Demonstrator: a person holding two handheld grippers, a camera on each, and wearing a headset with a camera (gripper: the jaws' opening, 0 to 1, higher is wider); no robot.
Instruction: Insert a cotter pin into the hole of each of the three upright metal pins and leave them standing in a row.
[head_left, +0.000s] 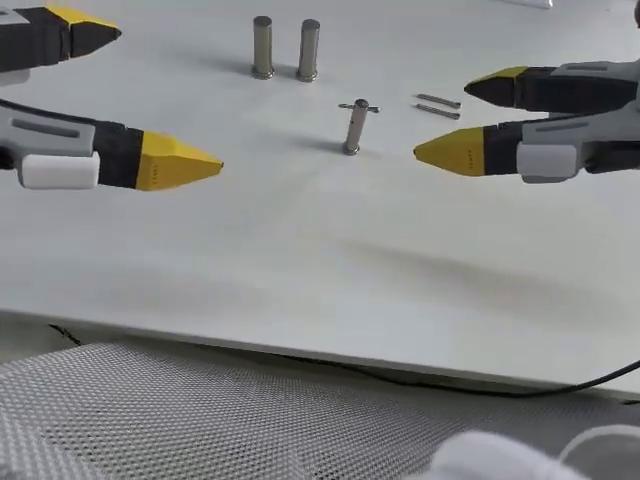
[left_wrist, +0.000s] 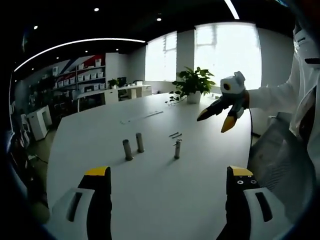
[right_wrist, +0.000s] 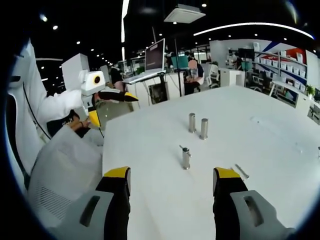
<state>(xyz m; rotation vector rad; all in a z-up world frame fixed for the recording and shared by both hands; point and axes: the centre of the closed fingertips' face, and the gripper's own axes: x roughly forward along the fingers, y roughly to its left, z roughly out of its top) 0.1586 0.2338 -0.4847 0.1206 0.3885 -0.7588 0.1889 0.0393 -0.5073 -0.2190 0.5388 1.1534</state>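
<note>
Three upright metal pins stand on the white table (head_left: 300, 260). Two of them (head_left: 262, 47) (head_left: 308, 50) are side by side at the back. The third pin (head_left: 354, 128) stands nearer and to the right, with a cotter pin (head_left: 358, 107) through its top hole. Two loose cotter pins (head_left: 438, 106) lie flat to its right. My left gripper (head_left: 171, 98) hovers open at the left with nothing in it. My right gripper (head_left: 440, 121) hovers open at the right, above the loose pins. The pinned pin (right_wrist: 186, 158) stands ahead of the right gripper (right_wrist: 172, 175); the left gripper (left_wrist: 169, 172) faces all three.
A mesh chair back (head_left: 200, 420) and a black cable (head_left: 450, 383) lie along the table's near edge. A potted plant (left_wrist: 192, 82) stands at the table's far end. A white-sleeved arm (left_wrist: 280, 95) holds the right gripper.
</note>
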